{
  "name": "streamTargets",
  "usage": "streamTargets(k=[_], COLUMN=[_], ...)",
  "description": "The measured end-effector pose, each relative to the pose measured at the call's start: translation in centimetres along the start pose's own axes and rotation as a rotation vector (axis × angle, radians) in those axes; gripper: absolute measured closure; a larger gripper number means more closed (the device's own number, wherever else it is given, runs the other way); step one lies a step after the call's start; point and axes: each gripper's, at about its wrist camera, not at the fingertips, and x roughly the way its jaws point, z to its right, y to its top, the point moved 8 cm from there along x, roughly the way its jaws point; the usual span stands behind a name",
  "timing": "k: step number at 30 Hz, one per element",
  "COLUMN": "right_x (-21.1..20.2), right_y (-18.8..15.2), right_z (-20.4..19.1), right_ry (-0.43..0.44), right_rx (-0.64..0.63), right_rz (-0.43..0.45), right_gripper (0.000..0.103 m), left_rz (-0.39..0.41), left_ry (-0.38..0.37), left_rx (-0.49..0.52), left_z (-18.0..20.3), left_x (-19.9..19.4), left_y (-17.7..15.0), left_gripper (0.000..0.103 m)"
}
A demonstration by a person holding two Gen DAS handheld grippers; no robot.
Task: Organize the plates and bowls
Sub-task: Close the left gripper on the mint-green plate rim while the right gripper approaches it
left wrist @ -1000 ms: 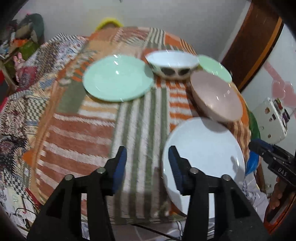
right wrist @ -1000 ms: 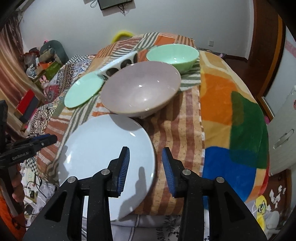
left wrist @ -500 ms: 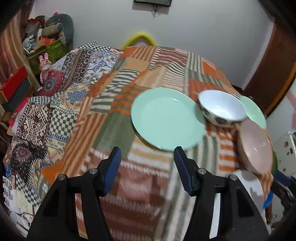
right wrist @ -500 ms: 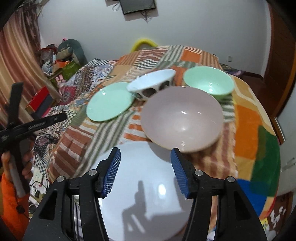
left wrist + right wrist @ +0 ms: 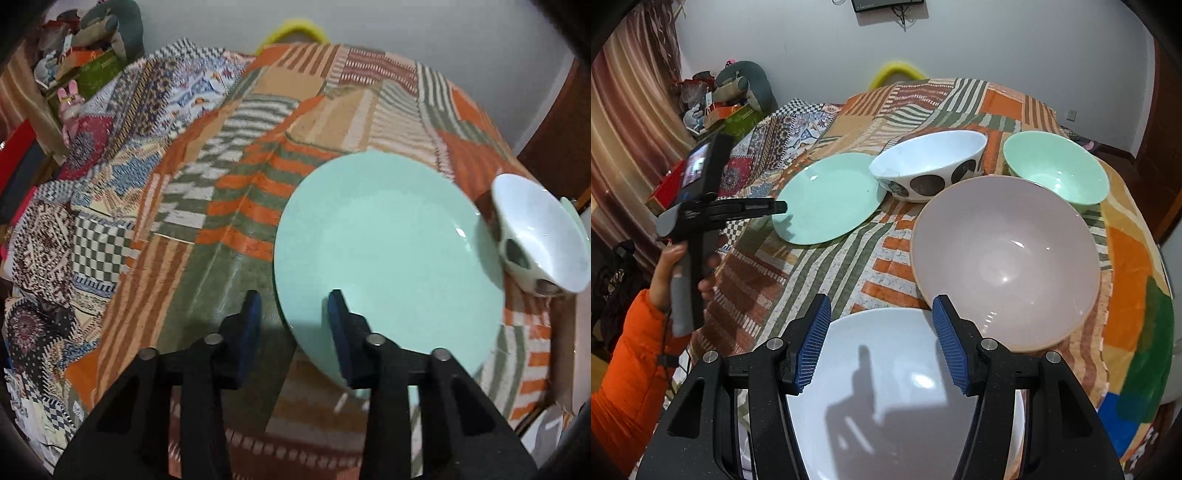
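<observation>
Both wrist views look steeply down along their jaws; the left sits close over the green plate (image 5: 388, 254) (shared with right view, farther).

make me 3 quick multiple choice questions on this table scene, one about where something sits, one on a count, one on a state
1. Where is the white bowl with dark round spots?
A. between the mint green flat plate and the mint green bowl
B. stacked inside the large pink bowl
C. on the white plate

2. How many bowls stand on the striped patchwork cloth?
A. one
B. three
C. five

3. What is between the fingers of the left claw?
A. the near rim of the mint green flat plate
B. a spoon
C. a folded napkin

Answers:
1 A: the right wrist view shows it with the green plate on one side and the green bowl on the other.
2 B: spotted, mint green and pink bowls.
3 A: the plate's edge lies in the gap as the jaws are closing, pads not yet pressing.
</observation>
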Motion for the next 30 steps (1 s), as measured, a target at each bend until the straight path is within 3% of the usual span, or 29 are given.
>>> streamTargets(k=[7,15,21,28,30], right_x=[1.2,1.7,2.2,3.7,4.5], right_y=[0.9,1.9,2.5,3.3,3.6], right_z=[0.0,-0.7,-2.0,-3.6,-4.2], right_ry=[-0.015,-0.006,-0.001,0.015,0.026], right_rx=[-0.017,-0.006,-0.036,-0.061,-0.065], right_rz=[-0.009,-0.006,-0.003,-0.017,-0.030], right_gripper=[0.049,0.049,0.049,0.049,0.049], left_rz=[0.046,0.038,0.020,-0.023,-0.024], left_ry=[-0.031,-0.071,-0.110,-0.114,-0.082], left_rx=[0.010,0.016,-0.006,-0.001,0.004], left_z=[0.3,-0.3,-1.4,-3.1,-3.6], left_x=[-0.2,-1.4,-3.4,-5.0,-5.4], left_y=[-0.1,-1.7,-4.7,-7.4,-7.5], left_gripper=[0.078,0.080,0.080,0.079,0.079])
